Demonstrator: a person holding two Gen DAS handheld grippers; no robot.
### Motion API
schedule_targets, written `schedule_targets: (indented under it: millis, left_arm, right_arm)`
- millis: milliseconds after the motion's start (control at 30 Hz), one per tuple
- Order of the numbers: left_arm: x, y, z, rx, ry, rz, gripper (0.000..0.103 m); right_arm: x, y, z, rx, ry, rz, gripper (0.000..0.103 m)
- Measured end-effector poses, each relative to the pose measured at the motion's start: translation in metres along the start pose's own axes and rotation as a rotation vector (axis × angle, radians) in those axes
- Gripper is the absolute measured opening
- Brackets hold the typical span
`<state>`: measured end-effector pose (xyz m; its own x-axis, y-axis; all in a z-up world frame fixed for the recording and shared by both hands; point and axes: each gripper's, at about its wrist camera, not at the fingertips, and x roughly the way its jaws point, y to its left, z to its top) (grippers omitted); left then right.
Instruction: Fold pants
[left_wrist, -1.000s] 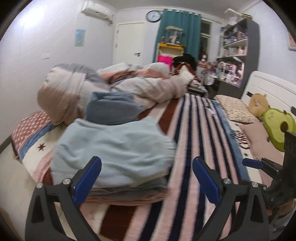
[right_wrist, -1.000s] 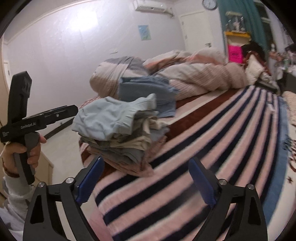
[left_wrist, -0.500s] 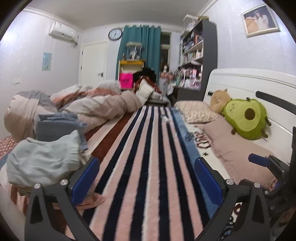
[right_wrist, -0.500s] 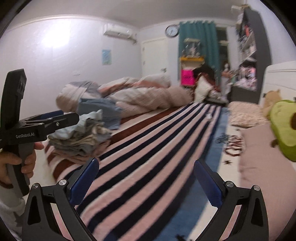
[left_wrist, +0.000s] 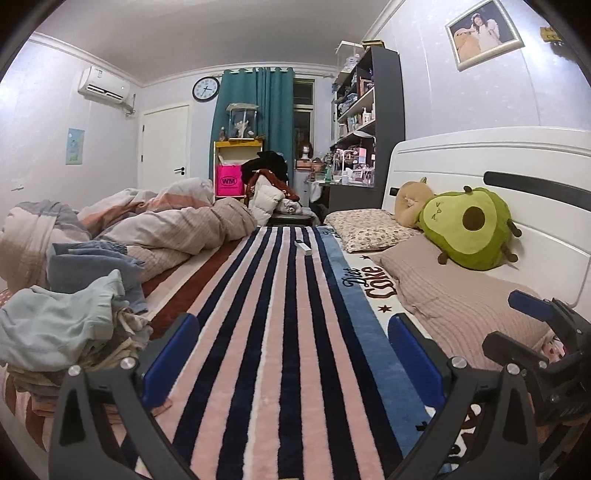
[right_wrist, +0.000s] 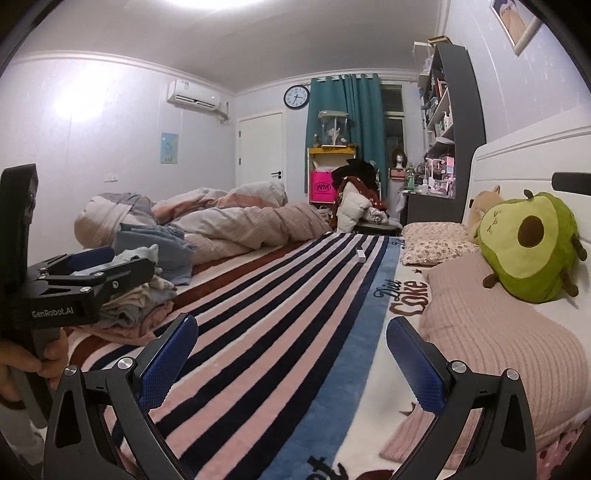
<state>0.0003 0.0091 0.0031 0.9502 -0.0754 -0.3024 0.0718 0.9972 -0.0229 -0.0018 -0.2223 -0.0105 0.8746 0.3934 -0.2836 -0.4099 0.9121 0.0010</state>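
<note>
Bedroom, dim light; a bed (left_wrist: 280, 332) under a pink, navy and white striped blanket runs toward a teal curtain (left_wrist: 258, 110) and wall clock (left_wrist: 205, 89). Left gripper (left_wrist: 291, 350) spread wide over the stripes, nothing between its blue pads. Right gripper (right_wrist: 291, 350) likewise spread wide and empty, just above the blanket.

Pile of folded pants and clothes (left_wrist: 62, 328) sits at the left edge of the bed, beside the left gripper's left finger, not touched. Rumpled duvet (left_wrist: 166, 221) behind it.

Right wrist view alone shows a person's hand (right_wrist: 22, 365) around the left gripper's black handle, with the pile partly hidden behind that tool. Left wrist view alone shows the framed picture (left_wrist: 484, 33) whole. Avocado plush (right_wrist: 528, 243) leans on the white headboard, above a pink pillow (right_wrist: 491, 325). Small white object (left_wrist: 303, 247) lies mid-blanket.
</note>
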Motion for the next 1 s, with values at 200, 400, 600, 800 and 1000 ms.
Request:
schedule_targets:
  millis: [200,400,600,800,1000]
  left_arm:
    - [-0.0003,0.0011,-0.0026,-0.014,0.005,-0.003,0.101]
    - [-0.0017,0.0043,-0.0042,-0.026,0.001,-0.001,0.101]
    - [-0.0042,0.0041,-0.0058,-0.032,-0.003,0.005,0.101]
    - [-0.0055,0.0041,-0.0065,-0.038,-0.006,0.003,0.101]
    - [-0.0059,0.0037,-0.0067,-0.039,-0.007,0.004,0.101]
  right_arm:
    - [-0.0038,0.0013,0.0016,0.000,-0.006,0.000,0.102]
    - [-0.0042,0.0020,0.0017,0.001,-0.006,-0.002,0.102]
    - [-0.0052,0.0009,0.0022,0.000,0.000,0.004,0.102]
    - [-0.0039,0.0008,0.0026,0.011,0.006,0.010,0.102]
    - [-0.0039,0.0004,0.0026,0.010,0.005,0.011,0.102]
